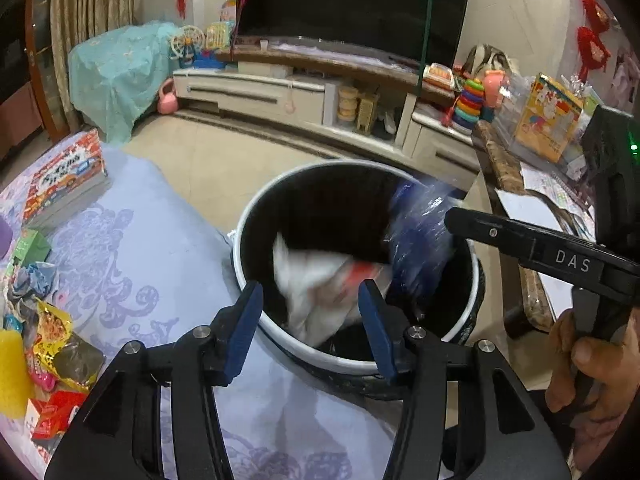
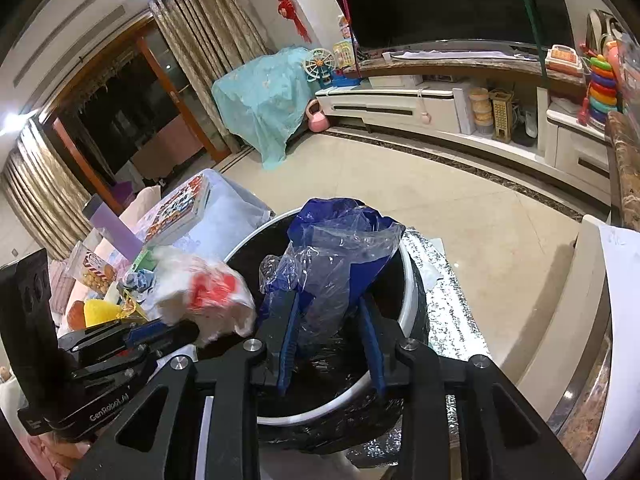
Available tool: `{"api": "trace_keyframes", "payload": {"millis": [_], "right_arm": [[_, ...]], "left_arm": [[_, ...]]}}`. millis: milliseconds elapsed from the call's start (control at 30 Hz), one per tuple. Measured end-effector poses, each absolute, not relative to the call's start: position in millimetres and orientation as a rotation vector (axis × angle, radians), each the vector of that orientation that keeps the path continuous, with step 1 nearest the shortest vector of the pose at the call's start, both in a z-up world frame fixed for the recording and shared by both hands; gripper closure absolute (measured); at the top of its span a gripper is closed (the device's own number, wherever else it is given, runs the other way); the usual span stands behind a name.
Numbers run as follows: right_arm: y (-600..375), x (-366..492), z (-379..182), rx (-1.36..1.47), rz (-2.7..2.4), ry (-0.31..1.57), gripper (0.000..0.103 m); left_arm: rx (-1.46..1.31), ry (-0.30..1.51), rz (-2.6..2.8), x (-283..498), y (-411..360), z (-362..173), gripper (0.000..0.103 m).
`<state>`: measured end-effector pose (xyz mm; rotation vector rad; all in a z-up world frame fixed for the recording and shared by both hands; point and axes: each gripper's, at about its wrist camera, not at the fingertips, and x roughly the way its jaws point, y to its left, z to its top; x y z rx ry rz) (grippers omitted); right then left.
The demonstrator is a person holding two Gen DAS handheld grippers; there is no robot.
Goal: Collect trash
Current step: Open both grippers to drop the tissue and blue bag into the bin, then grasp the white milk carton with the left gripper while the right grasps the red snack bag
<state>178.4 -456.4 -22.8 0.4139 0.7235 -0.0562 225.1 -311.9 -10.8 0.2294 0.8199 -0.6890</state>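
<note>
Drop step: your left gripper (image 1: 310, 320) fingers stand apart, white wrapper (image 1: 320, 288) falling into the bin (image 1: 256, 320). Your right gripper (image 2: 330, 344) fingers bracket the blue bag (image 2: 340, 248) unclamped; next fetch wrappers (image 1: 56, 336) off the surface.

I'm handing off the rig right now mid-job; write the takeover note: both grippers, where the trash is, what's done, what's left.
Left gripper: open above the round black white-rimmed trash bin; the crumpled white-and-red plastic bag appears blurred between its fingers, apparently dropping in.
Right gripper: jaws apart around the blue-and-clear plastic bag; pads seem not to press it, and the bag sticks up over the bin rim.
Done: both bags are at the bin.
Left: confirm both settle inside, then collect the colourful snack wrappers and the red packet lying on the lavender patterned cloth.
</note>
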Motion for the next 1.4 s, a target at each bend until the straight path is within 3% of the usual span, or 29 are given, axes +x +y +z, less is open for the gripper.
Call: {"api": "trace_keyframes", "payload": {"millis": [133,233,367,633,1400], "right_arm": [[-460,175,-20,0.429,-0.063,0.707,0.043],[-461,168,-19,0.458,-0.061,0.684,0.039],[-453,160,-15,0.485,-0.050,0.640,0.016],[-417,144,-12,0.510,0.004,0.581,0.009],[-305,146,-46,0.490,0.186,0.672,0.009]], "left_arm": [[0.218,0.807,-0.687,217,-302,-9,0.051],[0.191,0.806,-0.677,209,-288,-10,0.047],[0.152,0.808,-0.659,196,-264,-12,0.046],[0.075,0.794,-0.609,168,-206,-11,0.043],[-0.073,0.831,-0.386,146,-55,-35,0.041]]}}
